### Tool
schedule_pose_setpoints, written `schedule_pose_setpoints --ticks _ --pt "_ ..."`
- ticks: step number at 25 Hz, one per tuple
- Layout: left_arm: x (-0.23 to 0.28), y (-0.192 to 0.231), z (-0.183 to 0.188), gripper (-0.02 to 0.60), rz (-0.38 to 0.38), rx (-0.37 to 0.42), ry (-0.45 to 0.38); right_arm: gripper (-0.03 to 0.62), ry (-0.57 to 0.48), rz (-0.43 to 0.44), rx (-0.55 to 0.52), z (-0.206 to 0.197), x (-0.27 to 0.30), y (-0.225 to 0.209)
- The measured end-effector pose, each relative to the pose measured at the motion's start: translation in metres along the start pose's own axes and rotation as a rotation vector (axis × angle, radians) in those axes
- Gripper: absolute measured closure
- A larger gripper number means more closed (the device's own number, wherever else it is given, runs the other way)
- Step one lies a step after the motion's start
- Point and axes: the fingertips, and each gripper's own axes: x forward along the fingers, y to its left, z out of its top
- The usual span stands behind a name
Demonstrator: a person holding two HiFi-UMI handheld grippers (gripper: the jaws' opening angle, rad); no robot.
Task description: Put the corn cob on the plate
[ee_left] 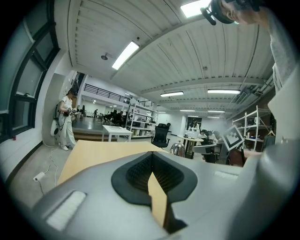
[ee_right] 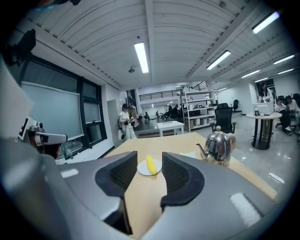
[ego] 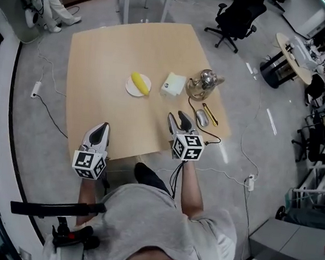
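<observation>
**Findings, left to right**

1. Left gripper: jaws clenched, tips together, nothing between them. It hangs over the near left part of the table, well apart from everything on it. Judged low risk.
2. Corn cob: it lies on the plate, near the middle of the table, slanted across the dish. The task appears met.
   - Judged risk: the cob is rounded and the plate shallow, so a knock to the rim or a fresh approach could roll the cob onto the table.
3. White packet: it sits just right of the plate and does not touch it.
4. Right gripper: jaws parted and holding nothing.
   - It points toward the plate; its own view frames the cob and plate in the gap between the 2 pads, but far ahead.
   - It is over the near right part of the table, well apart from the cob.
   - Judged risk: a forward push along this line would bring it to the plate.
5. Kettle and mouse: the mouse lies just beside the right gripper, on its right.
   - Judged risk: a sideways swing could strike the mouse or catch its cable.
</observation>
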Motion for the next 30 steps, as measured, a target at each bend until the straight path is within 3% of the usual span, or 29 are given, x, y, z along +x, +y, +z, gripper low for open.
schedule_pose_setpoints --ticks 20,30 --pt "-0.041 -0.055 0.002 0.561 -0.058 0.043 -0.042 0.475 -0.099 -0.064 0.035 -0.009 -0.108 0.008" --pt "-0.041 -0.064 0.003 0.561 -0.078 0.056 -0.052 0.513 -0.118 -0.087 0.037 -0.017 -0.126 0.009"
